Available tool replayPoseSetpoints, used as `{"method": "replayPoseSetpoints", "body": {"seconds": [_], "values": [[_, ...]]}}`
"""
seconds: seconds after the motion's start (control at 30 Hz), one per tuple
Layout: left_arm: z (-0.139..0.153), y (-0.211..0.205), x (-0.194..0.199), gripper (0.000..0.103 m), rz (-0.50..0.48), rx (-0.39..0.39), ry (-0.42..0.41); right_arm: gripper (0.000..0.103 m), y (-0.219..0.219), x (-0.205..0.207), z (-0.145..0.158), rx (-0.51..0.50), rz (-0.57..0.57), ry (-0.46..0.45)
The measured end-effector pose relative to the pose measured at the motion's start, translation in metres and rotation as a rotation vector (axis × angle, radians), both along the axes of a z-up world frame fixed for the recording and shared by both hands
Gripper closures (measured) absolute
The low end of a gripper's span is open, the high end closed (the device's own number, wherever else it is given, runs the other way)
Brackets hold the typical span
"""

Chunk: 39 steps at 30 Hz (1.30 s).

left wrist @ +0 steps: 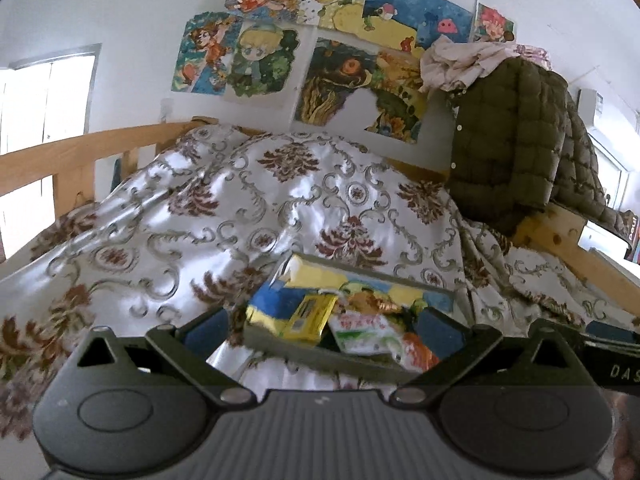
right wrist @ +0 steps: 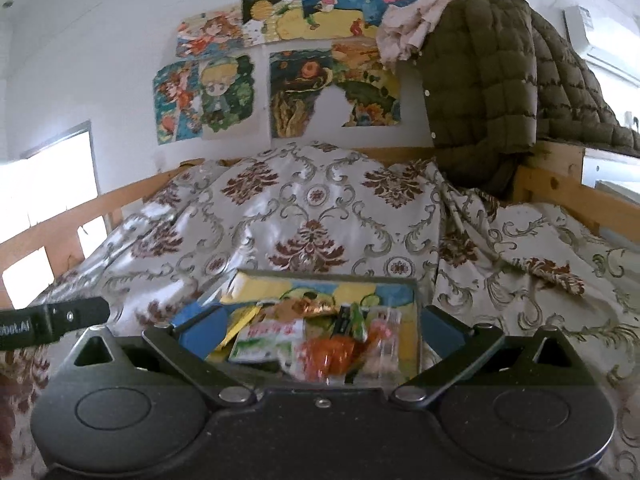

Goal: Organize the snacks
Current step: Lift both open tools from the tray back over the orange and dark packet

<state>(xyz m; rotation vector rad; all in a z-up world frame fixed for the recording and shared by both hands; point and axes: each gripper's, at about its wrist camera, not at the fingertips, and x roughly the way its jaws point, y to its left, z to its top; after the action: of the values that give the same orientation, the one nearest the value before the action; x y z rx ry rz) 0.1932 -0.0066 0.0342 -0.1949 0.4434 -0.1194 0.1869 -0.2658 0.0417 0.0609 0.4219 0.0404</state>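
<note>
**A:** Left wrist view: shallow grey rectangular tray piled with bright snack packets, resting on a bed under a glossy white quilt with maroon and grey scrollwork. Left claw spread wide, blue pads either side of the tray's near end, nothing pinched.

**B:** Right wrist view, same tray seen square on. Right claw spread to its widest, pads flanking the heap, gripping nothing. Green-and-white sachet and orange crinkly packet lying uppermost; yellow-and-blue flat bag beneath.

**A:** Snacks all gathered in the one tray, none visible loose on the quilt. Probably near the end of the job.

**B:** Likely reason for the heap: flat bag laid first as a base, small packets dropped on top. Tidy enough, though stacked loosely and liable to slide on a soft bed.

**A:** Olive quilted jacket slung over the wooden bed frame at right, cartoon posters on the wall behind. Out of play.
</note>
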Motion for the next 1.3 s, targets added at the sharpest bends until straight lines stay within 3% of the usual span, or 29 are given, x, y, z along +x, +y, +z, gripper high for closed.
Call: {"method": "replayPoseSetpoints", "body": {"seconds": [0.3,0.53,1.07,1.3], "values": [[-0.011,0.009,-0.051,0.000,0.022,0.036,0.025,0.001,0.016,-0.056,-0.006,-0.056,0.015,0.008],[-0.021,0.014,-0.084,0.000,0.024,0.053,0.103,0.001,0.017,-0.090,-0.012,-0.055,0.000,0.032],[-0.036,0.014,-0.139,0.000,0.008,0.104,0.177,0.001,0.009,-0.143,-0.034,0.062,-0.065,0.197],[-0.041,0.007,-0.147,0.000,-0.018,0.126,0.207,0.001,0.015,-0.148,-0.043,0.030,-0.079,0.274]]}}
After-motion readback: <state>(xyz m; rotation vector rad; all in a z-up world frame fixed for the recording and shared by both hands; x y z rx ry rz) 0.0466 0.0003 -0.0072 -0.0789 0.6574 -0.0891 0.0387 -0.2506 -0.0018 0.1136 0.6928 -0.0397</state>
